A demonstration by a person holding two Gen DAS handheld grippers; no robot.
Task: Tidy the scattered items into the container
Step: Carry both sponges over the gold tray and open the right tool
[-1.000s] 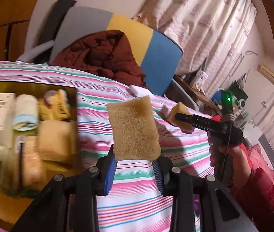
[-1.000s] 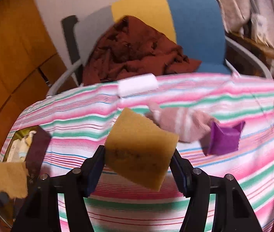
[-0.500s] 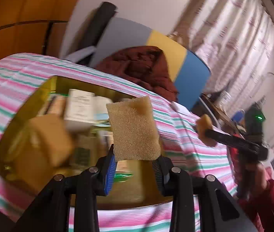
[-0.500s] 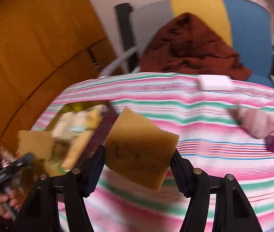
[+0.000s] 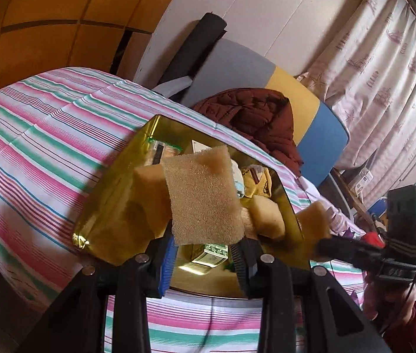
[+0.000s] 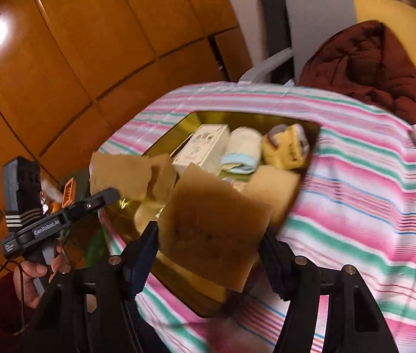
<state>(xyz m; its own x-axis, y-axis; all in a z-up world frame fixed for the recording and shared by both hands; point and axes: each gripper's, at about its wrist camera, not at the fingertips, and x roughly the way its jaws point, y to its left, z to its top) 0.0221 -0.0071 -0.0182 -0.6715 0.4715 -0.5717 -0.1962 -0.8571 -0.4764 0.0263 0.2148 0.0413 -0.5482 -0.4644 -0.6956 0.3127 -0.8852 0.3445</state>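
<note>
Foam sponges, two held, one per hand-held gripper [image 5: 205, 253], gold container [image 5: 113, 206]

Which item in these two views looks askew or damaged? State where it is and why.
The sponge in the right claw sits tilted, one corner hanging below the pads. The sponge in the left claw has a dent at its top corner. Nothing looks spilled from the gold container.

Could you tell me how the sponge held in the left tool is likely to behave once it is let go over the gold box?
The sponge looks porous, so probably very light and soft. It stands upright from the left tool without drooping, so it likely keeps its shape. Dropped into the gold box, it would probably land quietly, perhaps bouncing slightly.
</note>
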